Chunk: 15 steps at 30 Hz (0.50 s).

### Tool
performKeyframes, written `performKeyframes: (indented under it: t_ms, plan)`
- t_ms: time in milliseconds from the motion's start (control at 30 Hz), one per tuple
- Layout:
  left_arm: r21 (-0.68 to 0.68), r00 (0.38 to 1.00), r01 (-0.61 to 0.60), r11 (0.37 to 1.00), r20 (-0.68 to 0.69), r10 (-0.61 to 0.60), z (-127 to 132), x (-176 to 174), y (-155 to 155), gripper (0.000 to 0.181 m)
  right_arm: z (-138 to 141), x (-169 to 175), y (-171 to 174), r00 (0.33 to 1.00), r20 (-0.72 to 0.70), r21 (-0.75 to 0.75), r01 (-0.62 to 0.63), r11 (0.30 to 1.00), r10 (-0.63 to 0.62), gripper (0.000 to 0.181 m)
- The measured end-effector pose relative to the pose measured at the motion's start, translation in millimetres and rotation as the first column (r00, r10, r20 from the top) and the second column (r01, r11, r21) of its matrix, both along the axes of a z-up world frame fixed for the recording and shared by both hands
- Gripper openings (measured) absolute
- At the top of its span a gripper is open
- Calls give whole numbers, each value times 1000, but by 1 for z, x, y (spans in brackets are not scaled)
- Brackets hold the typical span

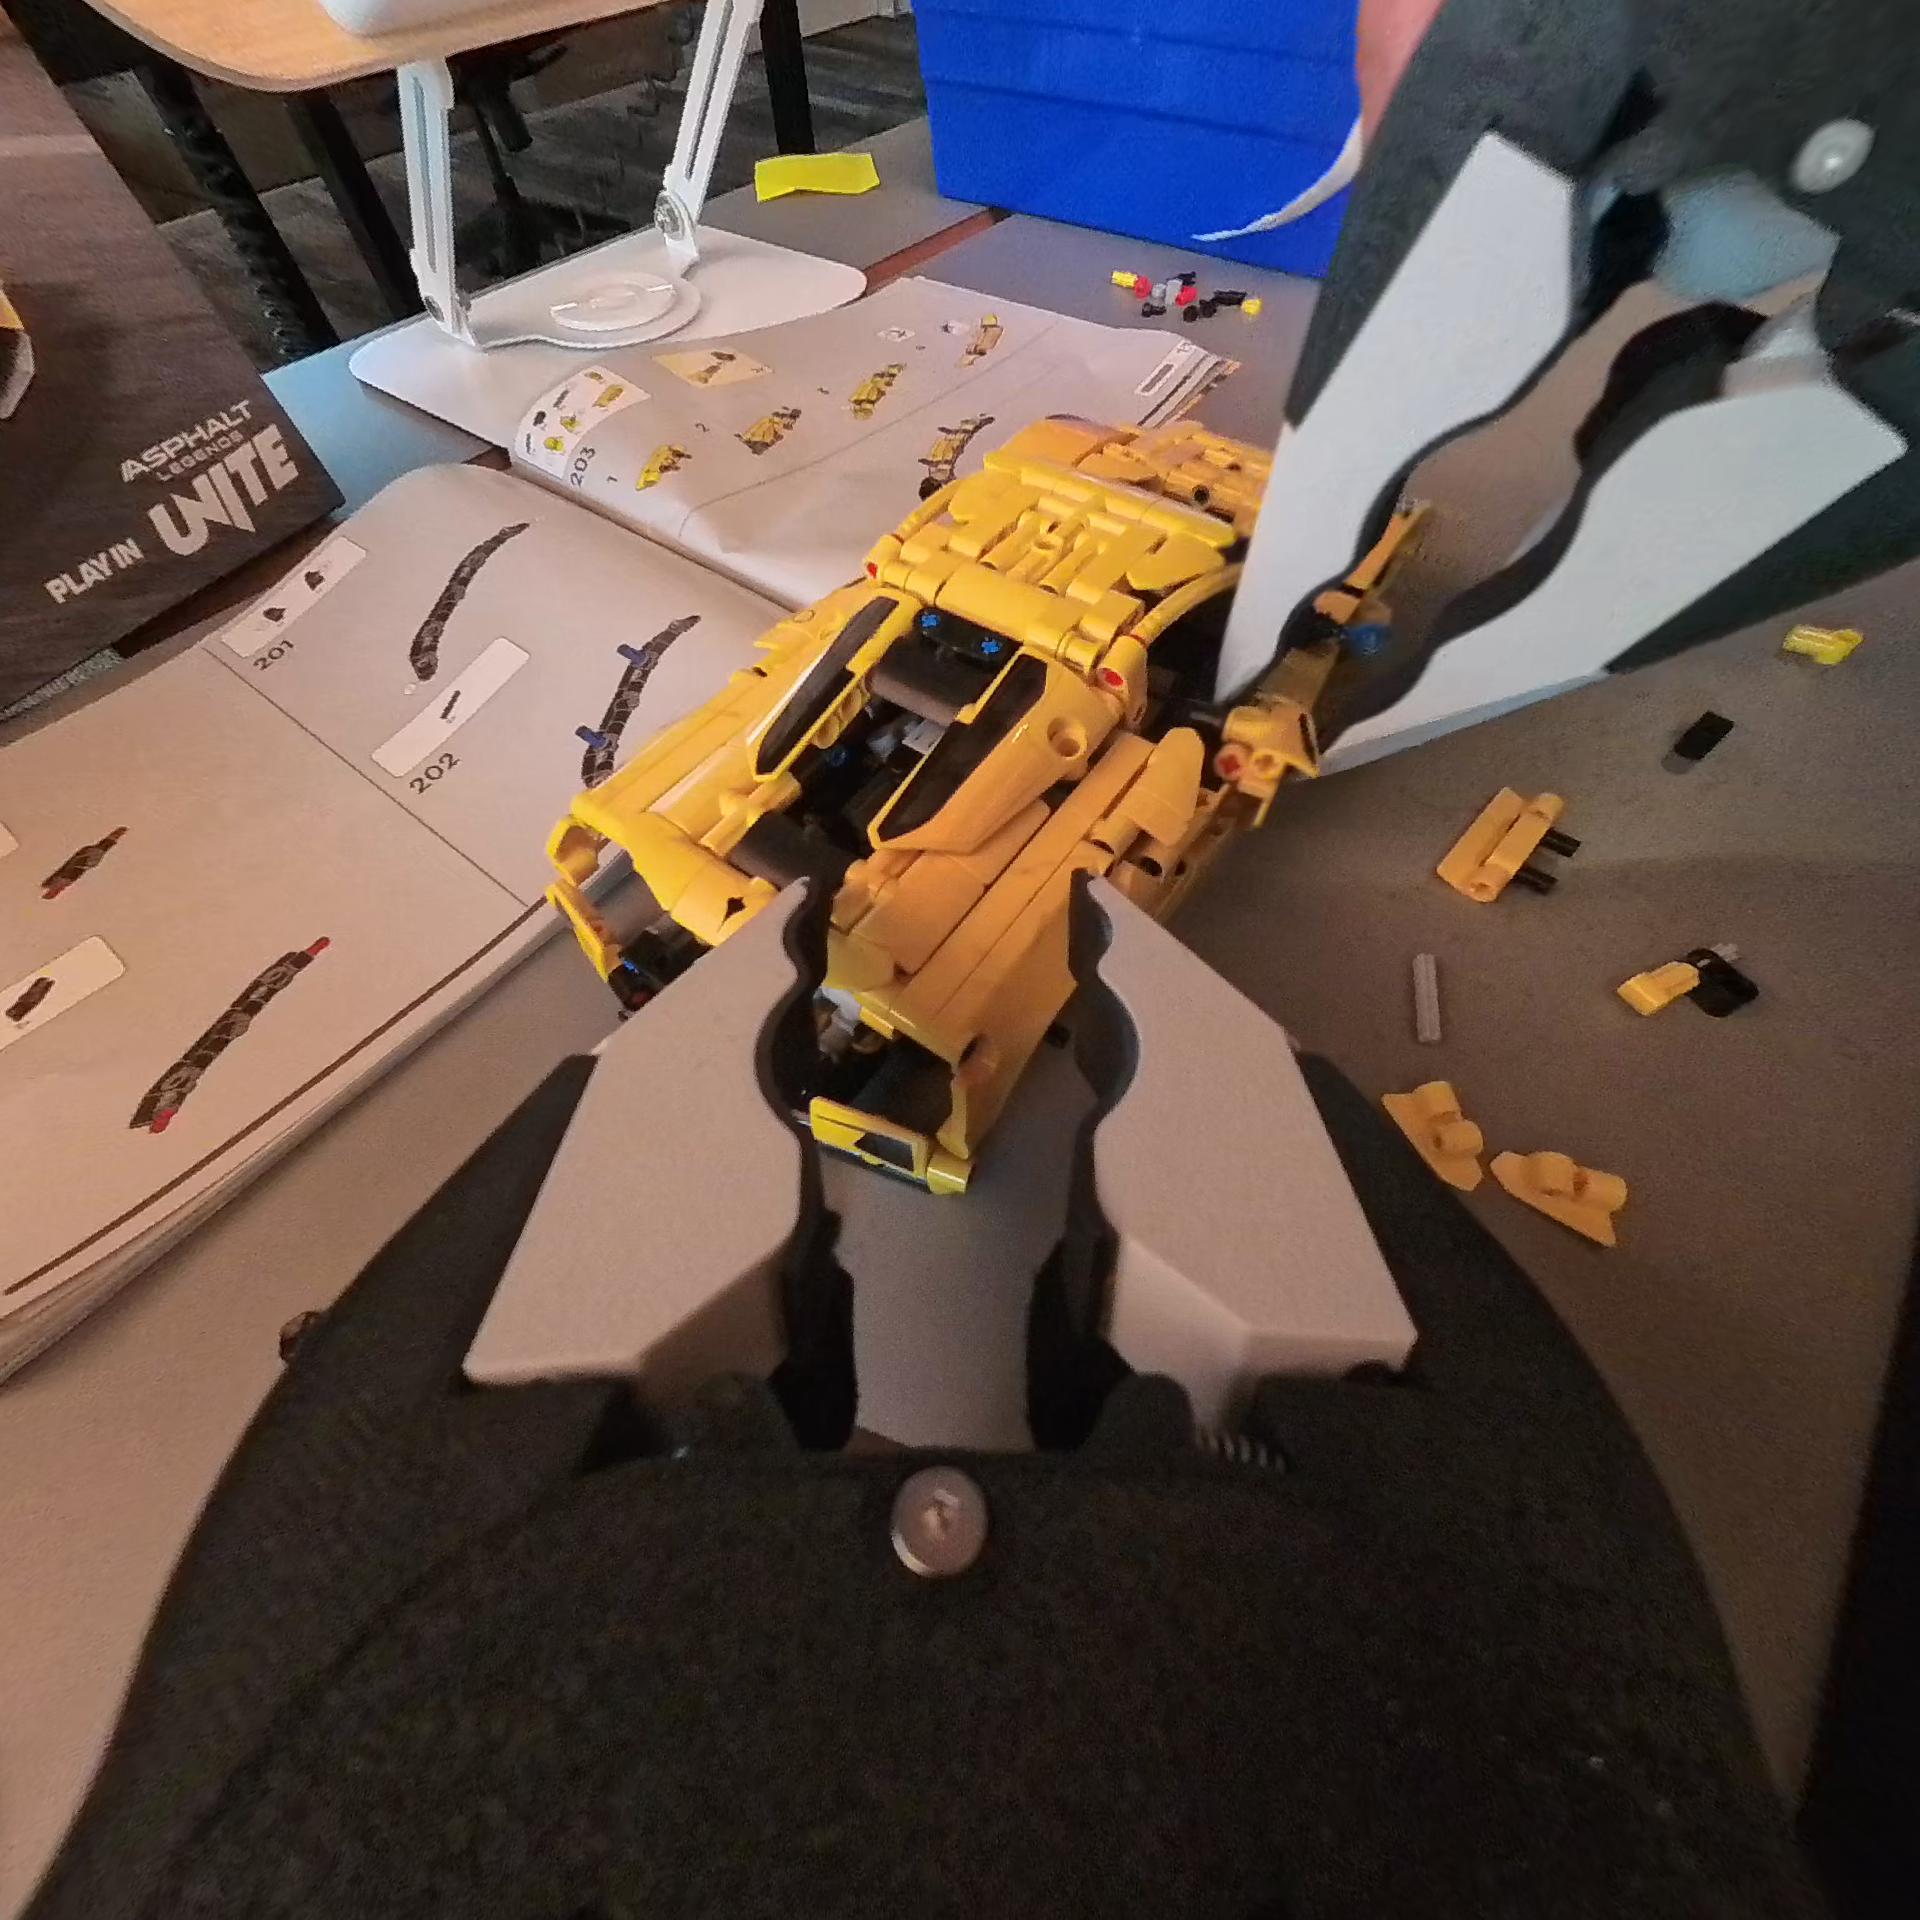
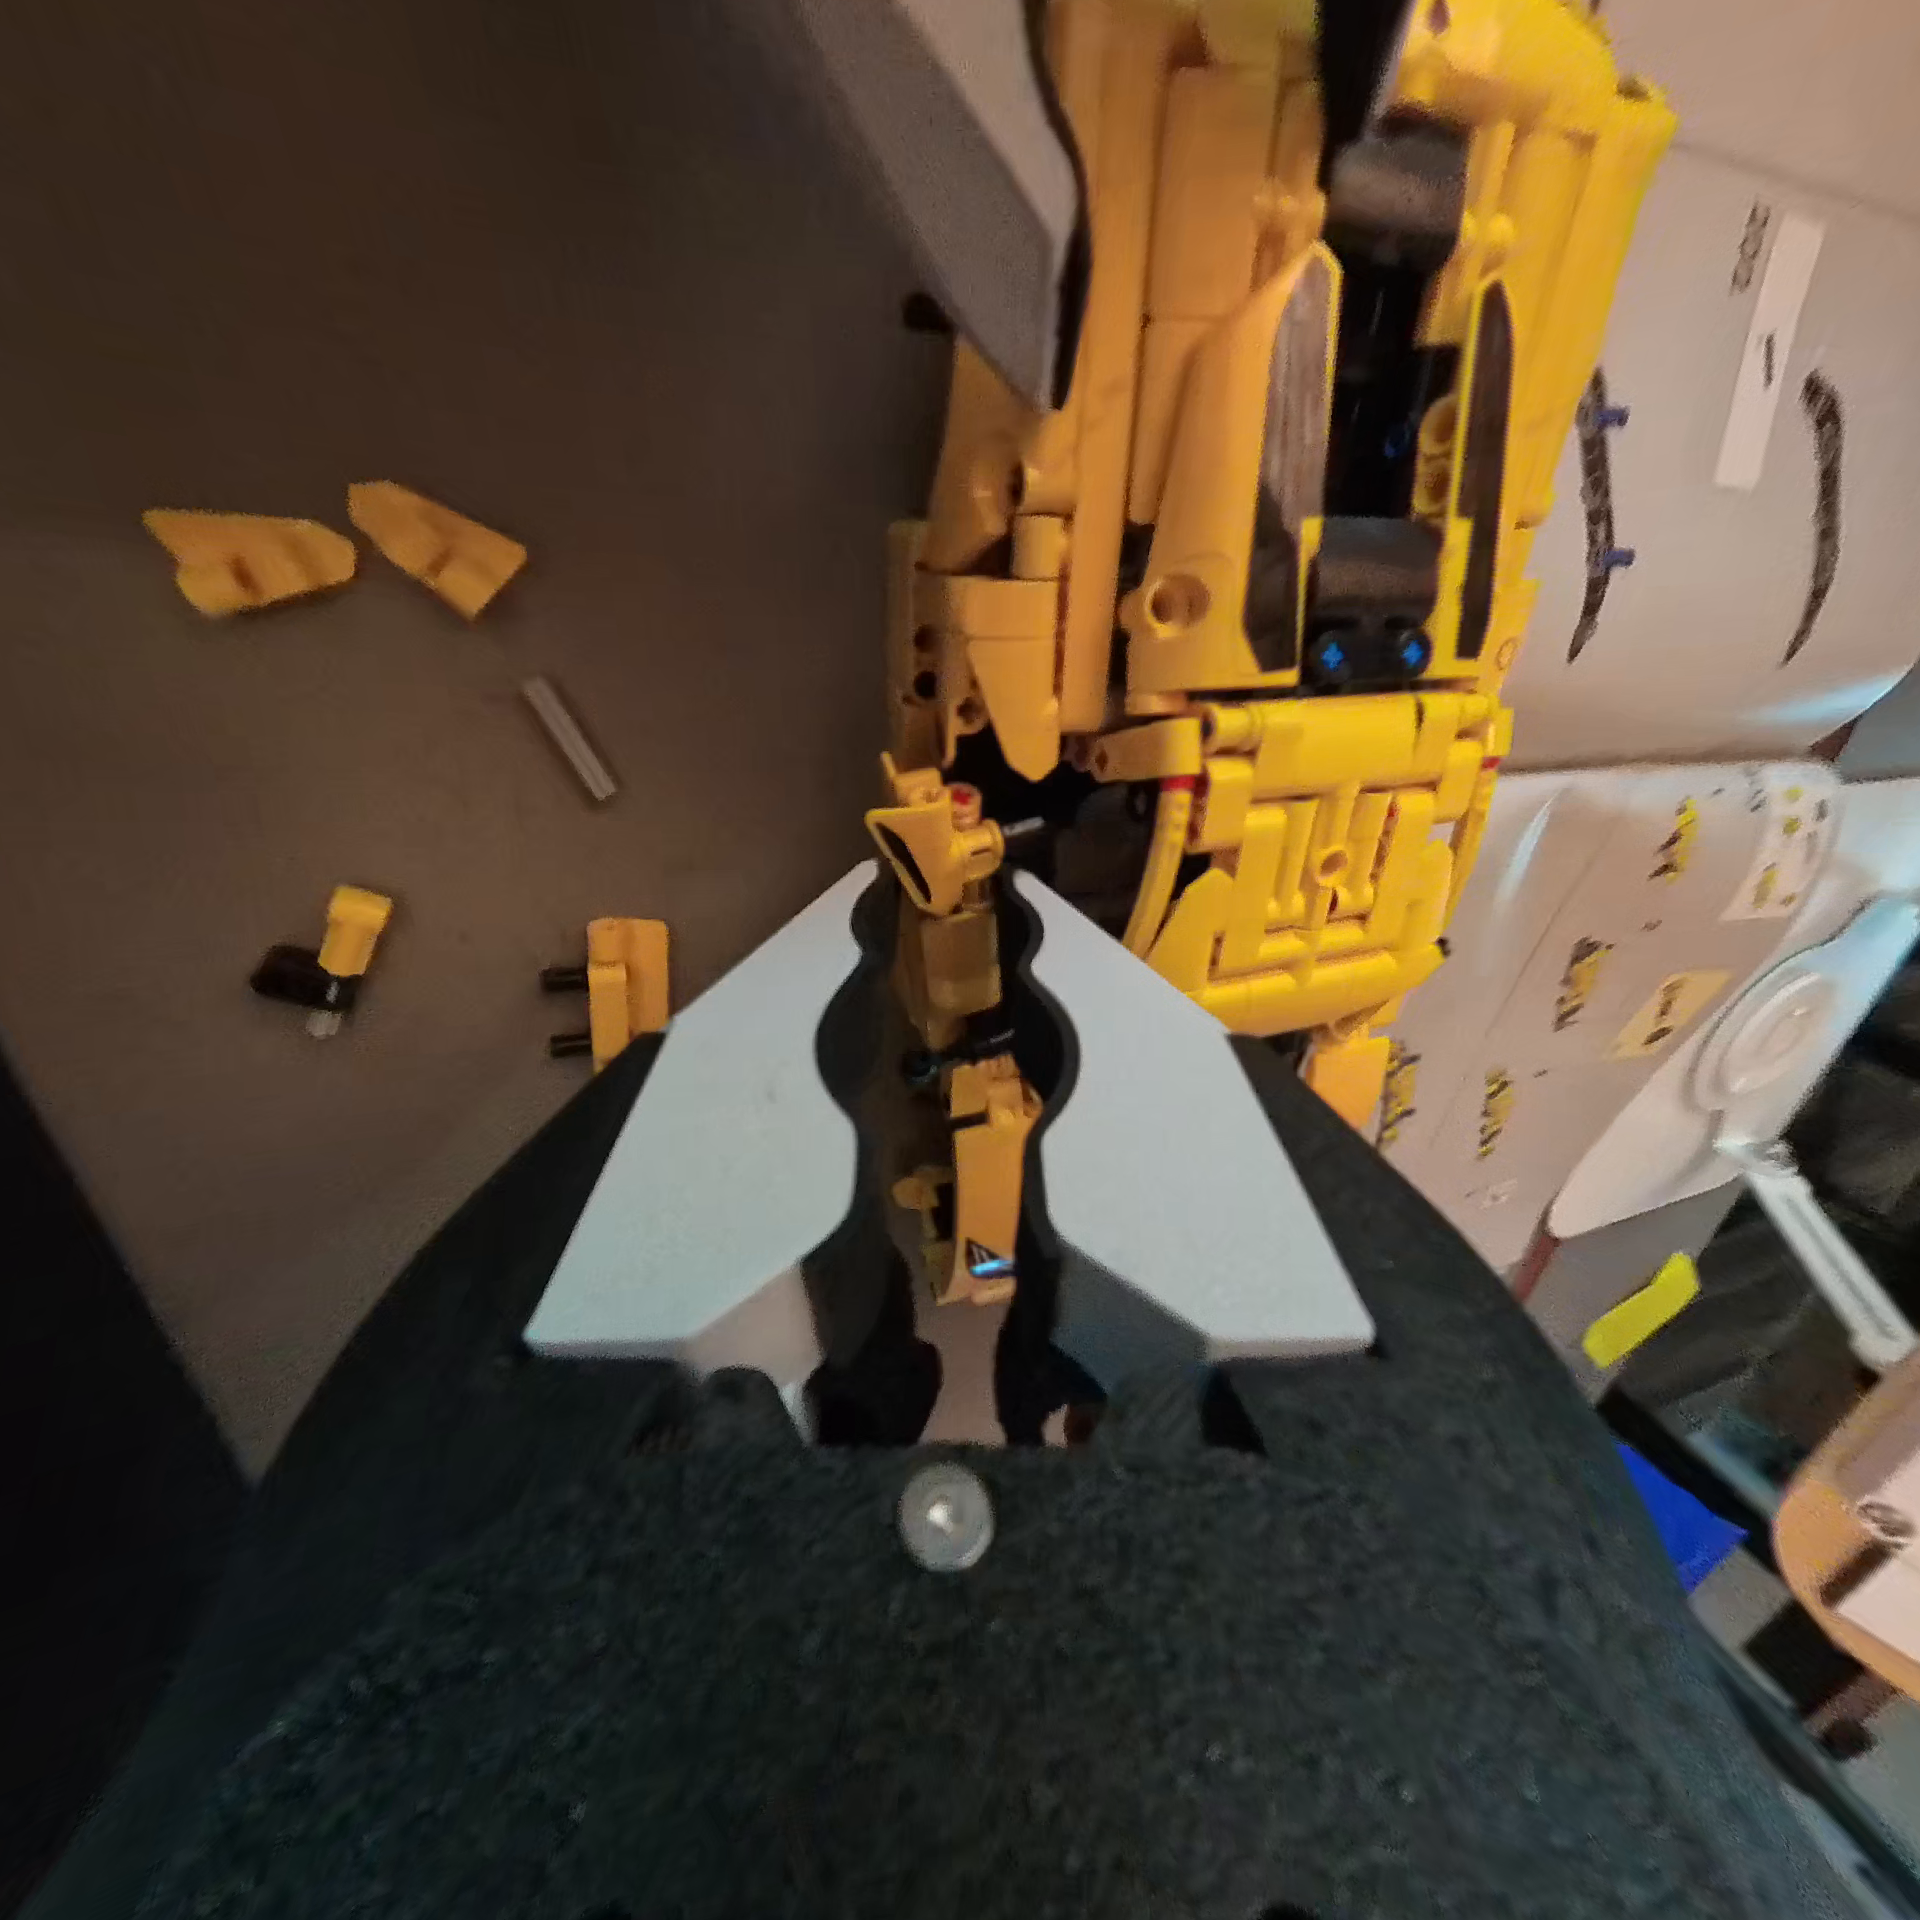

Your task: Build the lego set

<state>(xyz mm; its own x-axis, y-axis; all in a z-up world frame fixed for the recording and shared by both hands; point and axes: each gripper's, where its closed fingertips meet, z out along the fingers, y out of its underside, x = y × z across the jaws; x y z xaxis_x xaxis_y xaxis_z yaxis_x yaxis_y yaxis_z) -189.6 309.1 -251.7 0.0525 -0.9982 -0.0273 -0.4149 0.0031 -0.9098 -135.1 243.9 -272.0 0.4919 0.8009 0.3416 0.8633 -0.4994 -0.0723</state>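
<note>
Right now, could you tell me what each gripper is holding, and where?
The left gripper clamps the yellow lego car across its near end; the right gripper grips a long yellow side assembly along its length.

One large yellow brick-built car [image 1: 966, 748] sits on the grey table. Two open printed instruction booklets [image 1: 312, 831] lie beside it. Two flat yellow wedge panels [image 1: 1507, 1164] rest together. Two yellow-and-black small sub-assemblies [image 1: 1501, 844] lie near one short grey axle rod [image 1: 1427, 997]. One white folding stand [image 1: 613, 291] and one blue plastic bin [image 1: 1132, 114] stand behind.
</note>
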Motion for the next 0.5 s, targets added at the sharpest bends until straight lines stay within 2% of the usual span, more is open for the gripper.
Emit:
performKeyframes:
  t_ms: [300,500]
  plan:
    - [-2,1000,0,1000,1,0,0,0,0,46,-4,-1,1,1000,-27,-25,16,1000,-17,18]
    - [0,1000,0,1000,1,0,0,0,0,47,-3,2,3,985,-76,-55,149,987,-153,19]
